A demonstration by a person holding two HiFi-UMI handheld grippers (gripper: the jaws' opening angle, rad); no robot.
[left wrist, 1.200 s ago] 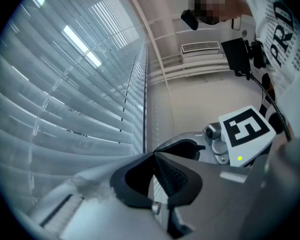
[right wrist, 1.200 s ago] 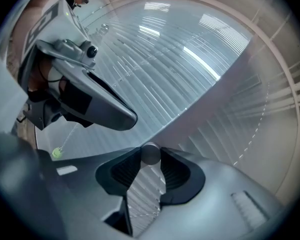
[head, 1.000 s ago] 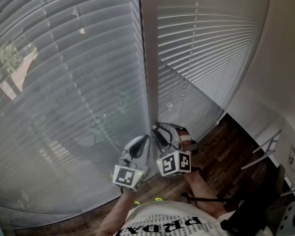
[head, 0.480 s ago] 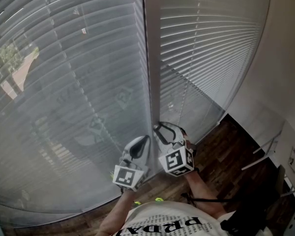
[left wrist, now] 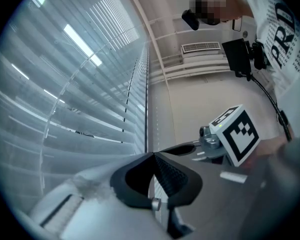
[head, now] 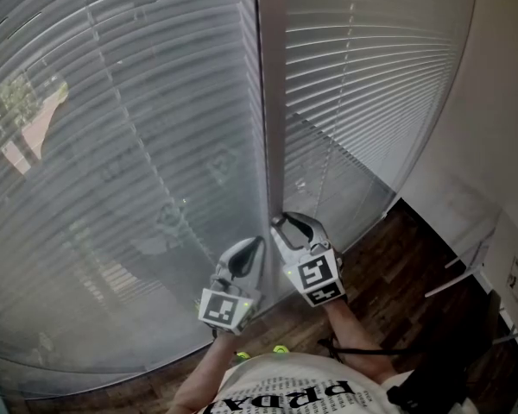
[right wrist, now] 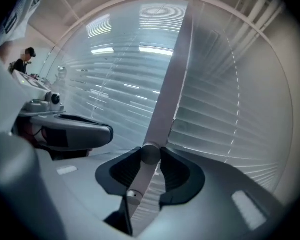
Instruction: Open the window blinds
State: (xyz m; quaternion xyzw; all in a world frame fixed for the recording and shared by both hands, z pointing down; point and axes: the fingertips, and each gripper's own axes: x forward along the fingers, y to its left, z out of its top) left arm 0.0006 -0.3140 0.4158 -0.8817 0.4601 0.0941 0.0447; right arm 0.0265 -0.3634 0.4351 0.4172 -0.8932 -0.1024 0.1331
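Two slatted window blinds hang side by side, the left blind (head: 112, 145) and the right blind (head: 371, 76), with a grey upright post (head: 272, 102) between them. Trees and a building show dimly through the left slats. My right gripper (head: 285, 222) (right wrist: 150, 160) is at the foot of the post, shut on the round end of the blind wand (right wrist: 151, 153), which runs up along the post. My left gripper (head: 252, 247) (left wrist: 153, 156) is just beside it on the left. Its jaw tips meet and nothing shows between them.
Dark wood floor (head: 397, 266) lies under the window. A white wall (head: 501, 102) closes the right side, with a metal frame (head: 466, 270) leaning low against it. The person's printed shirt (head: 293, 395) fills the bottom edge.
My right gripper has rolled about its own axis on the wand, and its marker cube now faces another way. The left gripper has stayed where it was.
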